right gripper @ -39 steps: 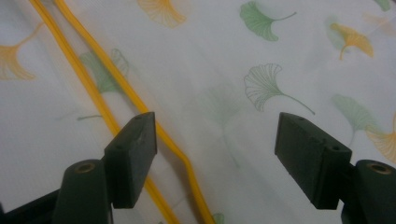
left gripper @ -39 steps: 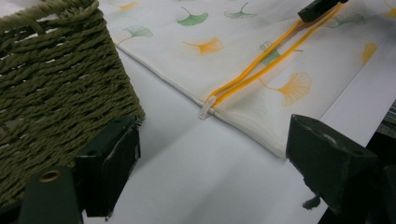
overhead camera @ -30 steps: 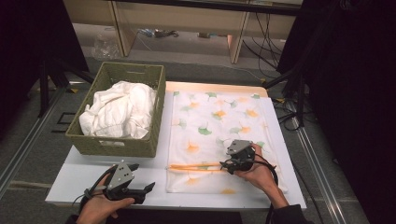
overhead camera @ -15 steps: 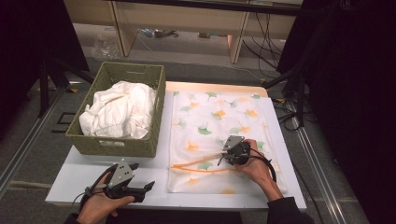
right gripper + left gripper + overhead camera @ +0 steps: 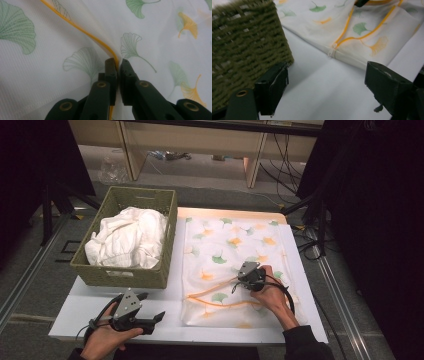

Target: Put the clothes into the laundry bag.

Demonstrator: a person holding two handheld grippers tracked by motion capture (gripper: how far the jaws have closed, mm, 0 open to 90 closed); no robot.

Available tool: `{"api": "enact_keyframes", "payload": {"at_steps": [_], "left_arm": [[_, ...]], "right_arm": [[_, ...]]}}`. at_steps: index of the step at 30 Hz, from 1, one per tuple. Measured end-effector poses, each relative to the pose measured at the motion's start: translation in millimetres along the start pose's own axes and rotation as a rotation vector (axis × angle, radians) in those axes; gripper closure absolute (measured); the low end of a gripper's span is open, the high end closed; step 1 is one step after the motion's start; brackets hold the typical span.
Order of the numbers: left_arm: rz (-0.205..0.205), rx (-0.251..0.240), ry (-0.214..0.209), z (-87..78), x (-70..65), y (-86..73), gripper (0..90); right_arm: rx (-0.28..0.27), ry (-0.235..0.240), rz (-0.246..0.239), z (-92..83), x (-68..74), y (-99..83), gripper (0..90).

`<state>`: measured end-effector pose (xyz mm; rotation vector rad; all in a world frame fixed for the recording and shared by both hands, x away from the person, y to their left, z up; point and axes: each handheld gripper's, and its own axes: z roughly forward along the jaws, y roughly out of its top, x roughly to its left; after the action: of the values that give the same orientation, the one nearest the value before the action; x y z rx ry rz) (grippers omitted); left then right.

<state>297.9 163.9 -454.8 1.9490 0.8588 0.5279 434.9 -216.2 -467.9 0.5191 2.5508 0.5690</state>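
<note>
A white cloth (image 5: pixel 235 240) printed with green and orange ginkgo leaves lies spread on the white table (image 5: pixel 165 330). Its orange-trimmed hem (image 5: pixel 215 299) runs across the near part. My right gripper (image 5: pixel 239 282) sits on the cloth; its jaws have just been closing and now pinch the orange hem (image 5: pixel 115 61), raising a ridge of fabric. My right gripper (image 5: pixel 117 65) is shut on that fold. My left gripper (image 5: pixel 151 306) rests low at the table's front left, open with nothing between its jaws. In the left gripper view my left gripper (image 5: pixel 329 85) faces bare table beside the cloth (image 5: pixel 362 32).
A woven green basket (image 5: pixel 122 275) holding a crumpled white cloth (image 5: pixel 125 240) stands at the table's left, and its corner (image 5: pixel 244 45) is close to my left gripper. Cables and shelving lie on the floor beyond the table.
My right gripper's jaws closed on the orange hem and drew it slightly left and away, bending the hem into a curve. The left gripper stayed put.
</note>
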Motion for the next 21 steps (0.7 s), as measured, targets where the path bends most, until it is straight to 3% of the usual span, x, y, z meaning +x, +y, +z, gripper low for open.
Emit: {"api": "enact_keyframes", "payload": {"at_steps": [2,3,5,6,7,10,12,15,17,19,20,21], "left_arm": [[0.023,0.003,0.025,0.3,3.3,7.4,20.0],[0.013,-0.011,0.018,0.4,4.8,11.3,20.0],[0.0,-0.03,0.03,-1.4,9.7,21.5,20.1],[-0.004,-0.047,0.056,-4.6,14.7,33.0,20.1],[-0.004,-0.047,0.056,-4.6,14.7,33.0,20.0],[-0.007,-0.06,0.076,-9.5,24.8,52.5,19.4],[-0.012,-0.064,0.088,-10.8,35.8,64.6,19.0],[-0.064,-0.069,0.093,-7.9,55.4,78.7,18.5],[-0.075,-0.045,0.093,-4.3,70.8,87.9,18.6],[-0.056,-0.006,0.109,0.4,86.1,98.9,18.8],[-0.035,0.013,0.133,3.1,93.4,105.3,19.0],[0.015,0.047,0.154,4.8,102.5,112.2,19.1]], "right_arm": [[-0.009,-0.017,-0.055,0.2,-1.5,2.3,88.1],[-0.001,-0.02,-0.03,-0.8,0.4,3.0,88.2],[-0.011,-0.034,-0.039,-4.3,-0.7,4.6,88.5],[-0.027,-0.043,-0.039,-8.5,-3.2,6.6,88.9],[-0.027,-0.043,-0.039,-8.5,-3.2,6.6,88.9],[-0.043,-0.051,-0.031,-15.0,-5.0,10.3,89.3],[-0.053,-0.054,-0.035,-18.5,-5.9,12.6,89.3],[-0.069,-0.067,-0.059,-24.7,-8.5,17.9,89.4],[-0.081,-0.077,-0.064,-30.1,-10.1,22.2,89.4],[-0.095,-0.084,-0.059,-35.0,-11.5,27.6,89.5],[-0.099,-0.094,-0.08,-36.9,-13.4,30.9,89.6],[-0.102,-0.1,-0.091,-38.7,-14.6,33.9,89.6]]}}
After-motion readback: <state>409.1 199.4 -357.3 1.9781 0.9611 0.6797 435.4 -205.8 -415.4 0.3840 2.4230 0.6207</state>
